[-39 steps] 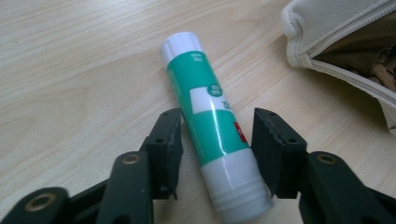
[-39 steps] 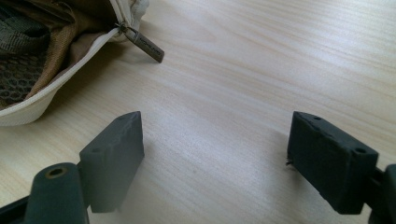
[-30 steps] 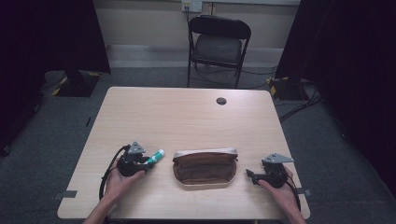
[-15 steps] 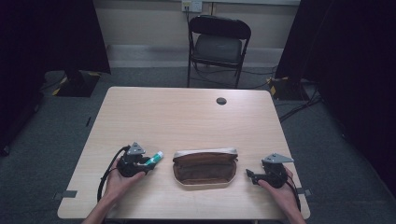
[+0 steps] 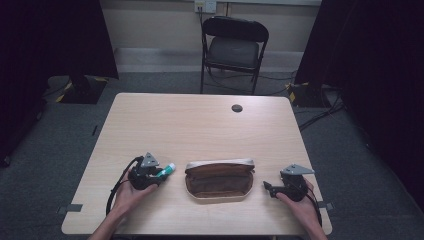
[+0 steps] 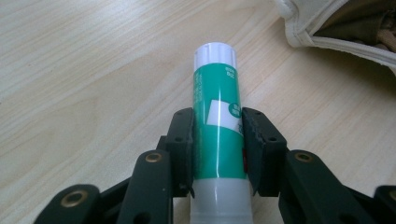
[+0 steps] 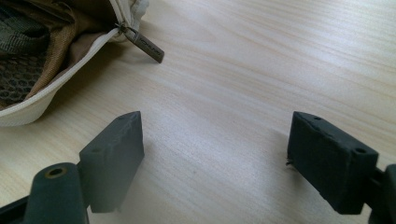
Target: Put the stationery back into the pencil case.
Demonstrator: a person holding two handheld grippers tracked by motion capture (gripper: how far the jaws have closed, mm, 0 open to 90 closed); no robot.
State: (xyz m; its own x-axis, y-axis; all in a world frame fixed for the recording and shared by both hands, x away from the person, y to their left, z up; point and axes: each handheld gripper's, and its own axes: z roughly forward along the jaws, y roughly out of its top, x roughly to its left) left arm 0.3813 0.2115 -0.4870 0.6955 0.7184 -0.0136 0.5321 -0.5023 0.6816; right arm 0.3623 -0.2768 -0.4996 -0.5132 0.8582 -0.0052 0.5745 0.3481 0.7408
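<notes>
An open brown pouch [image 5: 218,179] with a cream zip edge lies near the table's front edge, between the two hands. My left gripper [image 5: 162,174] is just left of it, shut on a green and white glue stick [image 6: 218,121] whose white cap points toward the pouch [image 6: 336,23]. The stick [image 5: 167,170] lies low over the wood. My right gripper [image 5: 266,187] rests on the table to the right of the pouch, open, with nothing between its fingers [image 7: 116,154]. The pouch's metal zip pull [image 7: 144,44] lies just ahead of that gripper, at the pouch's corner [image 7: 42,70].
The wooden table [image 5: 200,130] has a dark round cable hole [image 5: 237,108] near its far edge. A black folding chair [image 5: 234,47] stands beyond the table. Dark curtains hang at both sides of the room.
</notes>
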